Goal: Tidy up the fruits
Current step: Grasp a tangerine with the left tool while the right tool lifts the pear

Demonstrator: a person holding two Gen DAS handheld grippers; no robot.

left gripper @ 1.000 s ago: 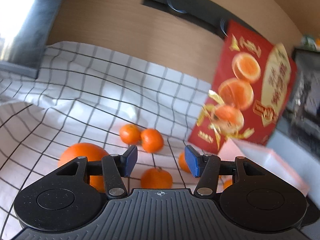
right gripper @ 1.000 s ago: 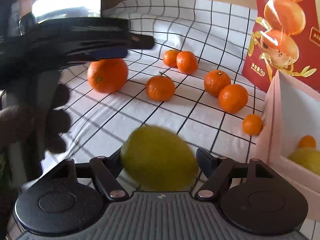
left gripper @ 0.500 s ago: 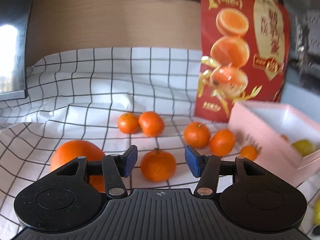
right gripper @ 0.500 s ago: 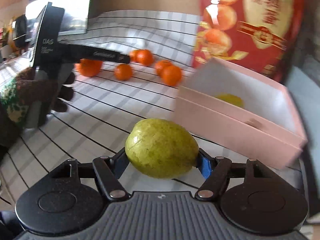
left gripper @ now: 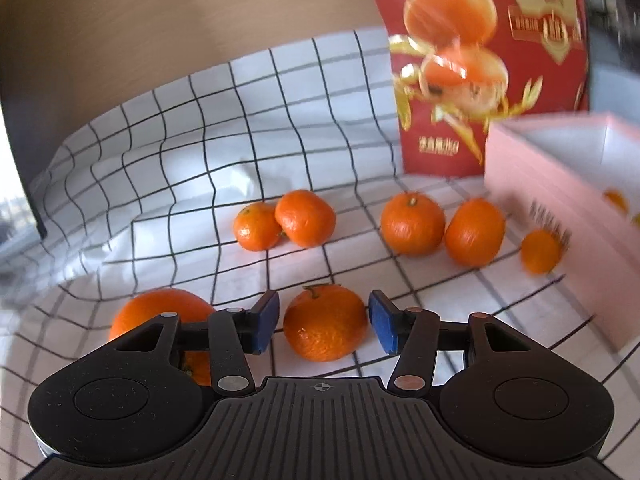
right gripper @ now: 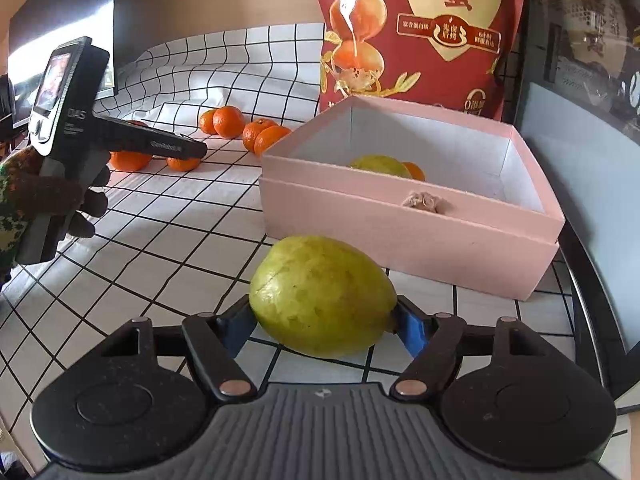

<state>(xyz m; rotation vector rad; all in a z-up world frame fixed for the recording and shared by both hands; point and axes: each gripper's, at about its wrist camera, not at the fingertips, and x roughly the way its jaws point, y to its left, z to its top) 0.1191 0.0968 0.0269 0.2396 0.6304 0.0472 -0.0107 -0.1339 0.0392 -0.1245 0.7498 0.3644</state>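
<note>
My right gripper [right gripper: 324, 328] holds a yellow-green pear-like fruit [right gripper: 320, 292] just above the checked cloth, in front of the pink box [right gripper: 400, 216]. Its blue pads touch both sides of the fruit while the jaws are opening. Another green fruit [right gripper: 380, 165] and a small orange [right gripper: 414, 170] lie inside the box. My left gripper [left gripper: 324, 322] is open, low over the cloth, with a tangerine [left gripper: 326, 328] between its fingers and a gap on each side. A large orange [left gripper: 160, 308] sits just left of it, partly hidden by the gripper body.
Several more tangerines [left gripper: 412, 224] lie scattered on the cloth toward the pink box [left gripper: 560, 184]. A tall red snack bag [right gripper: 420, 32] stands behind the box. A gloved hand [right gripper: 48, 192] holds the left gripper at the left. The table's edge runs right of the box.
The left gripper rolled level and came down onto the nearest tangerine, which now sits between its fingers. The right gripper carried the green fruit over to the front of the pink box.
</note>
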